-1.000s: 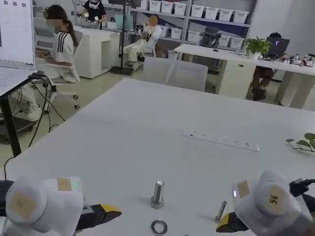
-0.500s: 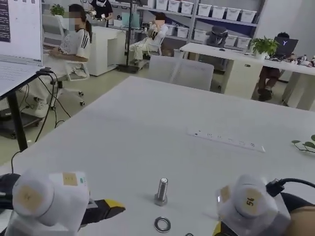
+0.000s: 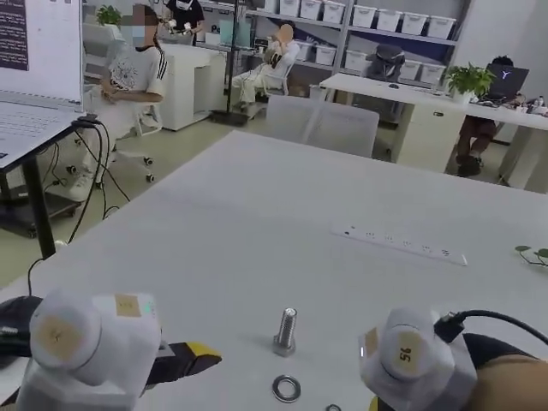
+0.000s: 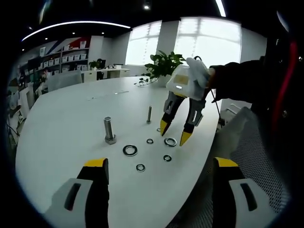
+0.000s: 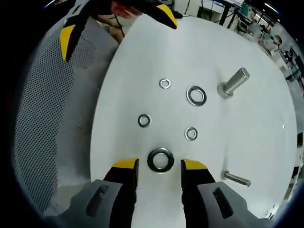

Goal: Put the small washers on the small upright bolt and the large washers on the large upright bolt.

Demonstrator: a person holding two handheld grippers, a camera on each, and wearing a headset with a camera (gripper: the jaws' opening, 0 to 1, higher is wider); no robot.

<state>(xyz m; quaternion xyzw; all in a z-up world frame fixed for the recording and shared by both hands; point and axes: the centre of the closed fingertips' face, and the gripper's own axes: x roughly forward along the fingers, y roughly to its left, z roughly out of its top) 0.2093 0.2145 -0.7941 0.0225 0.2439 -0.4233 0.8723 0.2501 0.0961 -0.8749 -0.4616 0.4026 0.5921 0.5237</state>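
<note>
A large washer (image 5: 160, 160) is shown lying flat at lower centre, straddled by the spread, unclenched jaws of the right gripper (image 5: 160, 165).

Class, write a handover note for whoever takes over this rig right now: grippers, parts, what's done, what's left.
Left gripper: open, empty.
Right gripper: open, jaws either side of a large washer lying flat on the table.
Second large washer lies near the large bolt; three small washers lie loose. The small bolt is upright.
Done: nothing, both bolts bare.
Left: all five washers.
</note>
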